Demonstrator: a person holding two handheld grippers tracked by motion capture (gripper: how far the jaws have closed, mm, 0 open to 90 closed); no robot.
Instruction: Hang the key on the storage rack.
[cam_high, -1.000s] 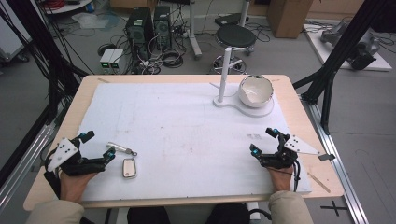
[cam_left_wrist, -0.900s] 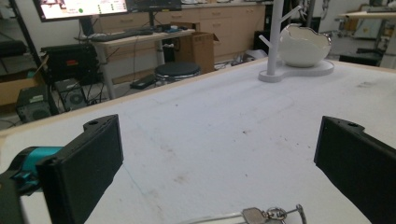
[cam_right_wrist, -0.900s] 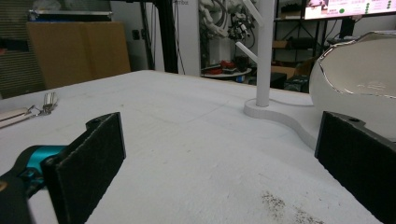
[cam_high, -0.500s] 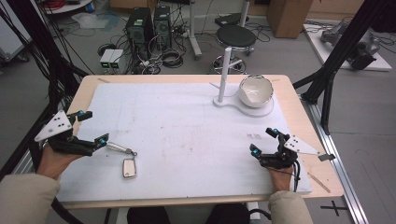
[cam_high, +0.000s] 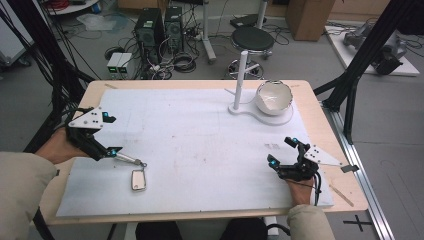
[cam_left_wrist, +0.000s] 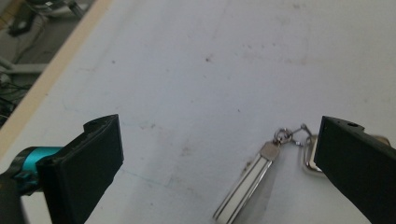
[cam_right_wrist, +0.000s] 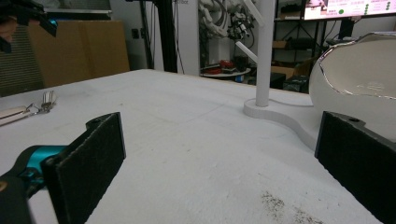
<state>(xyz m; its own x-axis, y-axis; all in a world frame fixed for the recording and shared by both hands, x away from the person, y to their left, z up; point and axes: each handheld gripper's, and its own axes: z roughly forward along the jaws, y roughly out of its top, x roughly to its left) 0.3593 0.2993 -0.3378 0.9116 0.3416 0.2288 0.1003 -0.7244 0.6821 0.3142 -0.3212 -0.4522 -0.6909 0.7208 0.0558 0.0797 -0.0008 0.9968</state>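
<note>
In the left gripper view the right jaw covers part of the metal clasp (cam_left_wrist: 309, 154), and the frame's bottom edge cuts off the lower end of the flat silver key fob (cam_left_wrist: 245, 184); what joins ring to clasp is too small to make out. The left gripper (cam_high: 116, 152) stands wide open, raised at the table's left side, its jaws slanting down toward the fob (cam_high: 138, 180), which lies flat on the white mat (cam_high: 200, 145) near the front left corner. The right gripper (cam_high: 282, 156) is likewise wide open, low over the mat at the front right. A white bowl (cam_high: 273, 97) sits on a white base beside an upright post (cam_high: 241, 80) at the far side. Compared with half a second earlier, the left gripper has shifted slightly right and forward; the fob, bowl and right gripper lie unchanged.
</note>
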